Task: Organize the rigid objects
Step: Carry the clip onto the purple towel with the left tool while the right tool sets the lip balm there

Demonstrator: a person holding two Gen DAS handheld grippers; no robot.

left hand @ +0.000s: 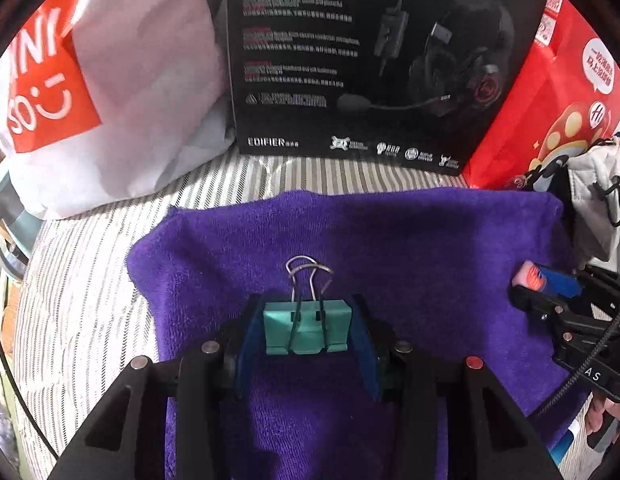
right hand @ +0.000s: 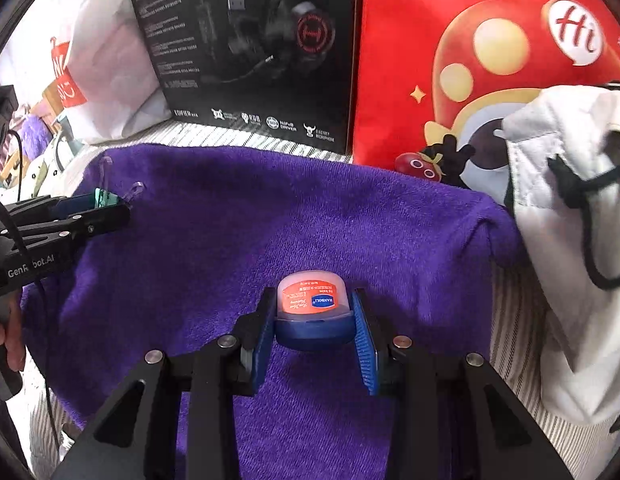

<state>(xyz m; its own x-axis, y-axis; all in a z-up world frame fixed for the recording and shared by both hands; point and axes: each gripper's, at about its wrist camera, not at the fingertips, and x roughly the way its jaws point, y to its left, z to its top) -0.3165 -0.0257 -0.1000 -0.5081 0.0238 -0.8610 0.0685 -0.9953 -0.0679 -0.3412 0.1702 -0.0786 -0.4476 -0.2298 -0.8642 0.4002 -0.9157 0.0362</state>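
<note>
My left gripper (left hand: 307, 330) is shut on a teal binder clip (left hand: 307, 332) with silver wire handles pointing forward, held over the purple towel (left hand: 390, 248). My right gripper (right hand: 316, 320) is shut on a small lip balm jar (right hand: 312, 300) with a blue base and an orange label, over the same towel (right hand: 269, 232). In the left wrist view the right gripper (left hand: 550, 292) shows at the right edge with the jar (left hand: 530, 276). In the right wrist view the left gripper (right hand: 97, 208) shows at the left with the clip (right hand: 103, 197).
A black headset box (left hand: 370, 60) stands behind the towel, a red gift bag (right hand: 470, 60) to its right and a white shopping bag (left hand: 109, 80) to its left. A white drawstring pouch (right hand: 570, 200) lies at the right. Striped cloth (left hand: 89, 280) covers the surface.
</note>
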